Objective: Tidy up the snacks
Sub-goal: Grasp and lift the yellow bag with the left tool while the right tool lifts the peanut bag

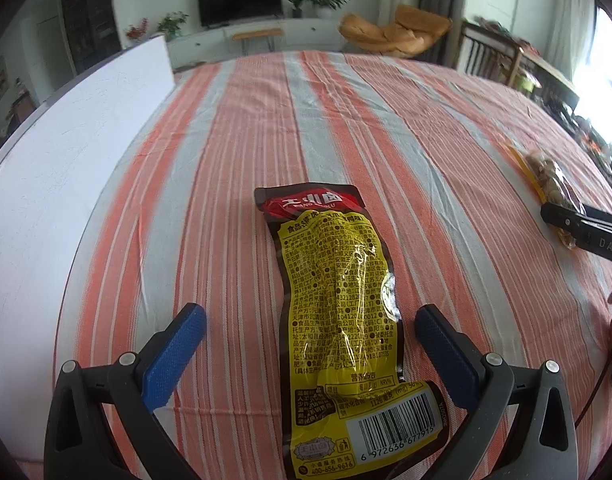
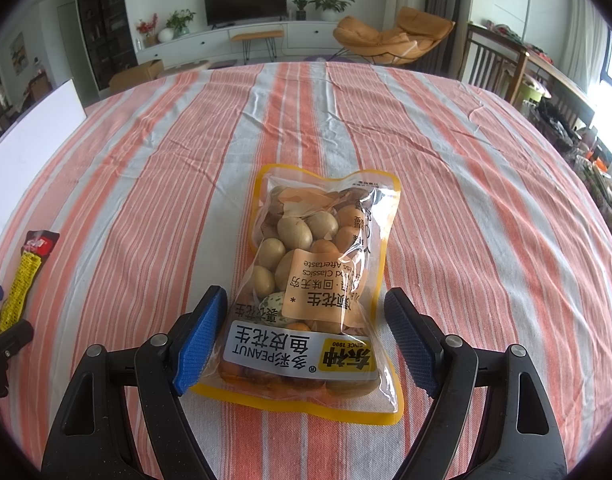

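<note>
Straddling the peanut bag (image 2: 322, 280), right gripper (image 2: 306, 340) spread wide, blue pads clear of it. Likewise left gripper (image 1: 310, 348), spread around the yellow snack pouch (image 1: 338, 320).

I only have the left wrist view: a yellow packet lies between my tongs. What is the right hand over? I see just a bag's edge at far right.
Observer: The right tongs straddle a clear peanut bag with a yellow border, lying flat on the striped cloth.
Operator: Are they gripping it?
Observer: No. Both blue pads stand apart from the bag's sides; the tongs are open.
Operator: Which end of the bag is nearest them?
Observer: The end with the white PEANUT label, which reads upside down from that camera.
</note>
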Motion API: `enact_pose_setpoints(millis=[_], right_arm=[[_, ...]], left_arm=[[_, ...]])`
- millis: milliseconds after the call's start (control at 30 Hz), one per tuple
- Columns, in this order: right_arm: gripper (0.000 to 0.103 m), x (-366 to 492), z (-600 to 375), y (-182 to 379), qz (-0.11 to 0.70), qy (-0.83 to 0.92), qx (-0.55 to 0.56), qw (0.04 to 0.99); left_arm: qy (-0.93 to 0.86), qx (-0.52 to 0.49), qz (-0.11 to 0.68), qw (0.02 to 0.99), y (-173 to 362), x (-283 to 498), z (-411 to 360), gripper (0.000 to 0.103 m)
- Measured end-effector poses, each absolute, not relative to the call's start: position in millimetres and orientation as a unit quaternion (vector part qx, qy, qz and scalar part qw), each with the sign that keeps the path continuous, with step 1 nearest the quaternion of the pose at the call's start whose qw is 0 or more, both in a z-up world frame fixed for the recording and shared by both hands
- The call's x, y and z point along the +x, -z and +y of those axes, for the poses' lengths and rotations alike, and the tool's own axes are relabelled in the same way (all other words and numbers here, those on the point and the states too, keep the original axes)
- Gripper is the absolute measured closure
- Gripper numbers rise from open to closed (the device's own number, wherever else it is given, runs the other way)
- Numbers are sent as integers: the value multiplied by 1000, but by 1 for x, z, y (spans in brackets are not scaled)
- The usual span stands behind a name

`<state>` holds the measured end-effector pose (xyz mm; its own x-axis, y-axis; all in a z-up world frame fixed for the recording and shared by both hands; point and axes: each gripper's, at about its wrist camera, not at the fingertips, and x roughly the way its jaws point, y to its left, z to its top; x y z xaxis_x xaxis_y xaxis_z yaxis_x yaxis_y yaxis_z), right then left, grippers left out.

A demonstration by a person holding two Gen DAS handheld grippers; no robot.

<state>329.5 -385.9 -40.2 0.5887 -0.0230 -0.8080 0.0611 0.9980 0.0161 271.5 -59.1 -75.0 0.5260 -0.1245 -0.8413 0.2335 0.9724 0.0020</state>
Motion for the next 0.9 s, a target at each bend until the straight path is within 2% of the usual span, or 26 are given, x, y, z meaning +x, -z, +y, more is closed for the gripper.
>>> enact_pose_setpoints(millis=[67, 133, 200, 233, 267, 367, 500, 667, 767, 900], right_arm=[[10, 333, -386, 41, 462, 8, 22, 887], [10, 340, -384, 39, 488, -4, 11, 873], [10, 355, -388, 36, 533, -13, 14, 846], [10, 363, -389, 35, 549, -16, 14, 836], [13, 369, -391, 35, 562, -19, 11, 827], [41, 375, -398, 27, 574, -4, 8, 819], [41, 362, -412, 17, 577, -14, 60, 815], [41, 336, -411, -23, 534, -66, 135, 832], [41, 337, -375, -63, 505, -116, 147, 843], [40, 348, -295, -122, 465, -203, 149, 849]], left_arm=[[109, 64, 496, 859, 74, 277, -61, 0], [110, 67, 508, 852, 73, 282, -65, 4], [120, 74, 497, 856, 68, 281, -73, 26], [127, 80, 492, 858, 65, 281, -77, 56], [122, 96, 490, 858, 62, 281, -84, 63], [119, 130, 484, 857, 61, 279, -94, 71], [151, 22, 486, 861, 45, 274, -65, 74], [179, -82, 466, 863, 10, 265, -34, 76], [184, -127, 433, 873, -34, 265, 0, 76], [143, -134, 396, 897, -87, 273, 71, 75]])
